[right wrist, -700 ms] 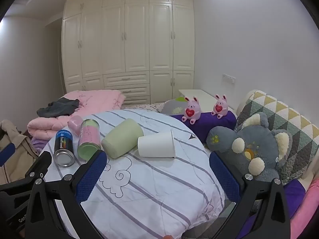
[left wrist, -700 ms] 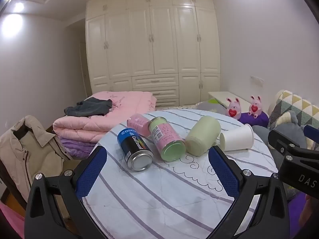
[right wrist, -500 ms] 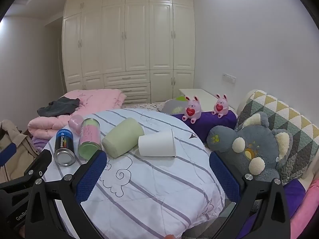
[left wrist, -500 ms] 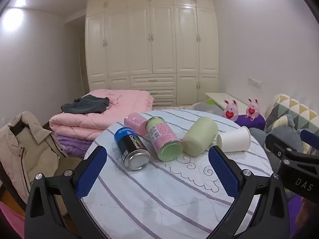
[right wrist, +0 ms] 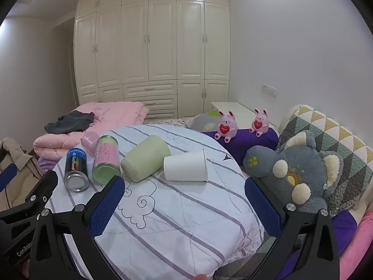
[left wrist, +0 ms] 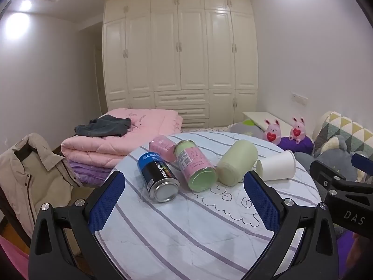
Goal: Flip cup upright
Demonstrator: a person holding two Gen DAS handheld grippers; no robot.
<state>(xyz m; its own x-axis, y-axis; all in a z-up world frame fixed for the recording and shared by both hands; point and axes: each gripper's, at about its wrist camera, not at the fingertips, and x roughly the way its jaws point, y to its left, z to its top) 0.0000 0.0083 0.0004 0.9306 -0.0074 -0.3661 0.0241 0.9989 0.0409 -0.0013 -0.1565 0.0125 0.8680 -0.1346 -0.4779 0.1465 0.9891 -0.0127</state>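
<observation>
Left tongs (left wrist: 184, 200): jaws wide, nothing held, now nearer the table (left wrist: 209, 233) than a moment ago. Right tongs (right wrist: 184, 200): jaws wide, empty, barely shifted. Ahead of both, left to right, all lying on their sides: blue can (left wrist: 158, 177), pink cup (left wrist: 162, 147) behind it, pink-green jar (left wrist: 194, 168), green cup (right wrist: 145, 161), white cup (right wrist: 186, 165) with rim to the right, straight ahead of the right tongs. Beyond table, right: plush (right wrist: 296, 172), two pink bunnies (right wrist: 226, 126). Approach only begun; no cup touched or righted yet.
</observation>
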